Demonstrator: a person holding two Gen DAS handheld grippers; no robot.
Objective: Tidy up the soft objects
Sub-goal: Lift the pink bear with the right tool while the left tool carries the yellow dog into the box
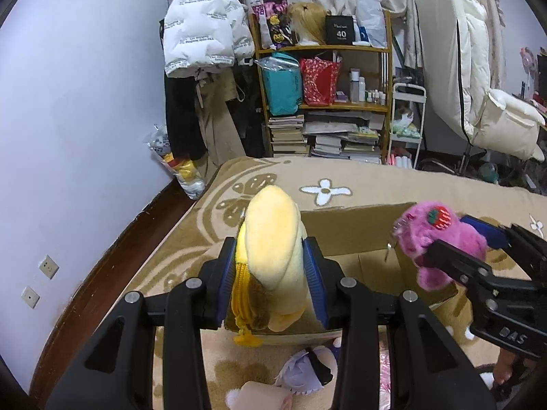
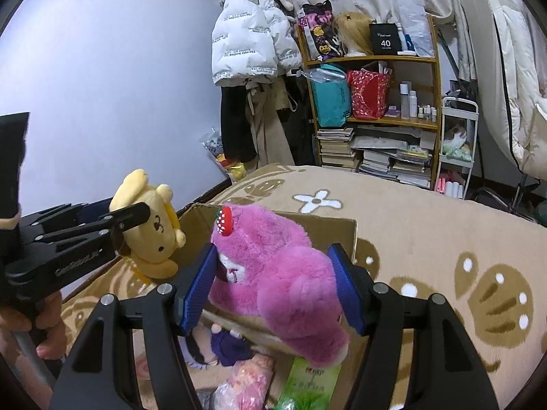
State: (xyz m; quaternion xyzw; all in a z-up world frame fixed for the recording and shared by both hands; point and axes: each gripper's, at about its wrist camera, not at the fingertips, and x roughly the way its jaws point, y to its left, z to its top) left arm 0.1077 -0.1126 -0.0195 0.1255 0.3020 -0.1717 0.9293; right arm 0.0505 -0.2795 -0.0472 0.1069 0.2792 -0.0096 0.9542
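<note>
Left gripper clamped on yellow plush dog, right gripper clamped on pink plush bear; both held level over cardboard box.

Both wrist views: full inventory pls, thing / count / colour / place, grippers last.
yellow dog plush: 1, yellow, yellow zipper, held above near edge of box
pink bear plush: 1, magenta, strawberry on head, held over box
cardboard box: 1, brown, open, on blanket
blanket: 1, tan with white flowers, under box
small plush doll: 1, lilac and white, on blanket near box
green packet: 1, green, bottom of right view
shelf unit: 1, wood, against back wall, books and bags on it
puffer jacket: 1, white, hanging left of shelf
left gripper: shut on yellow plush
right gripper: shut on pink plush
</note>
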